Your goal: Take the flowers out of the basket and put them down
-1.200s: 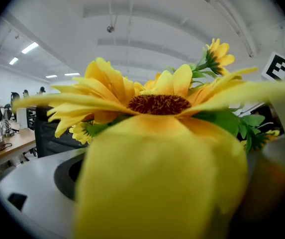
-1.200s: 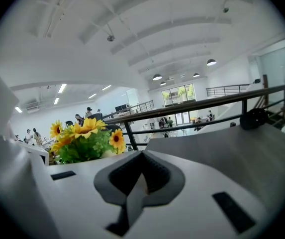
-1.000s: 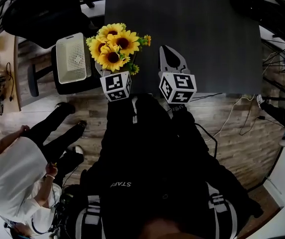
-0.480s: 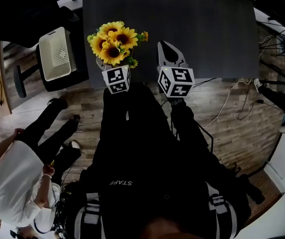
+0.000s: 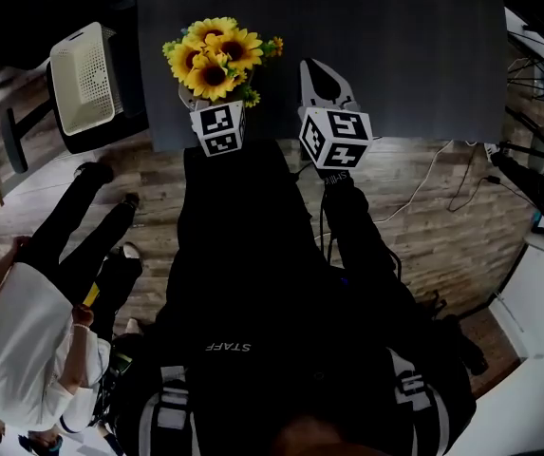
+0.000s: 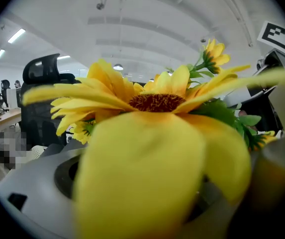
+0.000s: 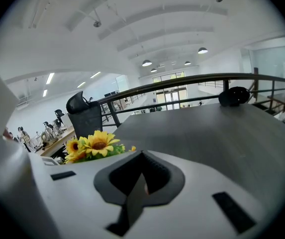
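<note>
Head view: my left gripper grasps the flowers over the near edge of the dark table, well apart from the white basket. My right gripper is beside them, clenched and empty.

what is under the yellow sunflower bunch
The dark grey tabletop lies below the yellow sunflower bunch, with the left tool at its base. Petals cover the stems and tool tips.
</note>
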